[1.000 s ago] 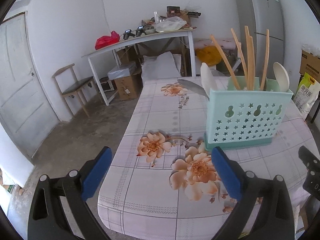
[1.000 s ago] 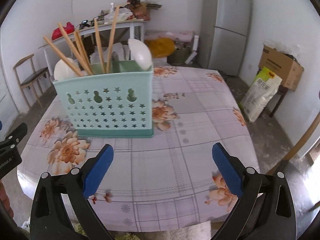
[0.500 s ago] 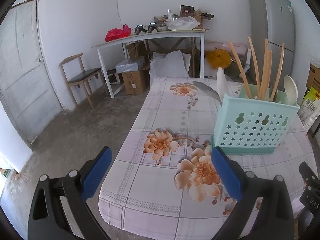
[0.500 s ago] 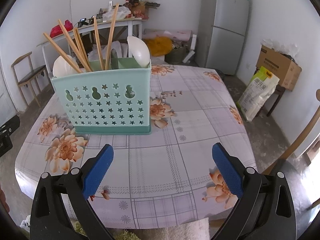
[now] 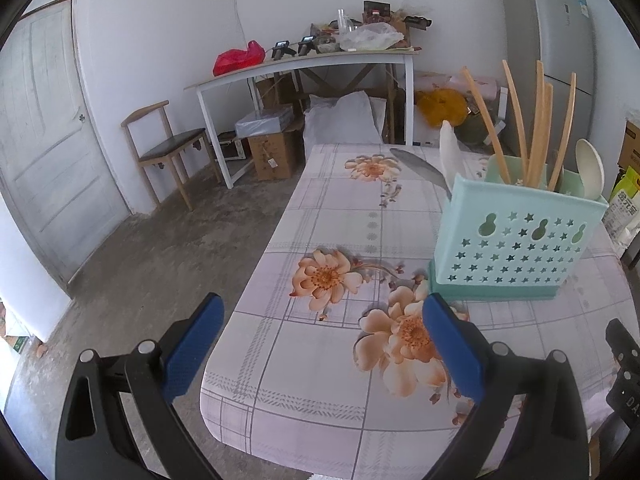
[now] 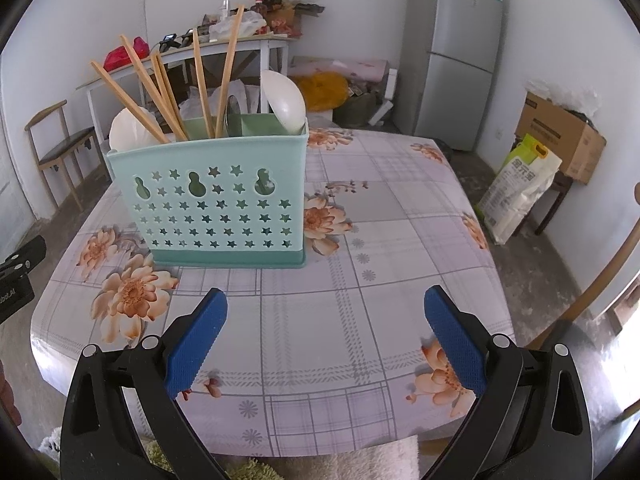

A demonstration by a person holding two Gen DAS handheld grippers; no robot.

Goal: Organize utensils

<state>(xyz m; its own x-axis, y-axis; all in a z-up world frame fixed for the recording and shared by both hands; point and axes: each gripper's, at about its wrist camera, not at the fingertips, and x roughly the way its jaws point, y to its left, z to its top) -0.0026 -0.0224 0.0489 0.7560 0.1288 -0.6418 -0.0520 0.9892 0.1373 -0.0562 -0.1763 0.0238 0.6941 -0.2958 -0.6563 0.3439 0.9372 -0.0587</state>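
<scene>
The left gripper [image 5: 320, 344] hangs above the near left corner of the table [image 5: 320, 408], its 2 blue-padded jaws spread wide and holding nothing. The right gripper [image 6: 326, 334] hangs above the table's near edge, jaws likewise spread wide and empty. Neither gripper touches any utensil or the holder.

The utensil holder [image 6: 216, 200], a pale teal plastic caddy pierced with star and gourd cut-outs, stands upright on the floral tablecloth [image 6: 360, 240]. In the right wrist view it sits left of centre, well beyond the jaws; in the left wrist view it sits at the right, beyond the right-hand finger.

Contents of the holder:
- Wooden chopsticks [image 6: 200, 84], about 6 visible, fan upward from the left and middle compartments.
- 1 white spoon [image 6: 286, 106] stands bowl-up at the right end.
- A 2nd white spoon [image 6: 126, 132] stands at the left end.
- A grey metal utensil [image 5: 418, 168] leans out over the left rim in the left wrist view; its type cannot be told, possibly a spoon or a blade.

The tablecloth around the holder carries no loose utensils in either view.

Surroundings: a white side table [image 5: 304, 64] with clutter stands against the far wall, a wooden chair [image 5: 168, 148] beside it, a grey refrigerator [image 6: 456, 52] at the right, and a cardboard box [image 6: 560, 136] near the right wall.
</scene>
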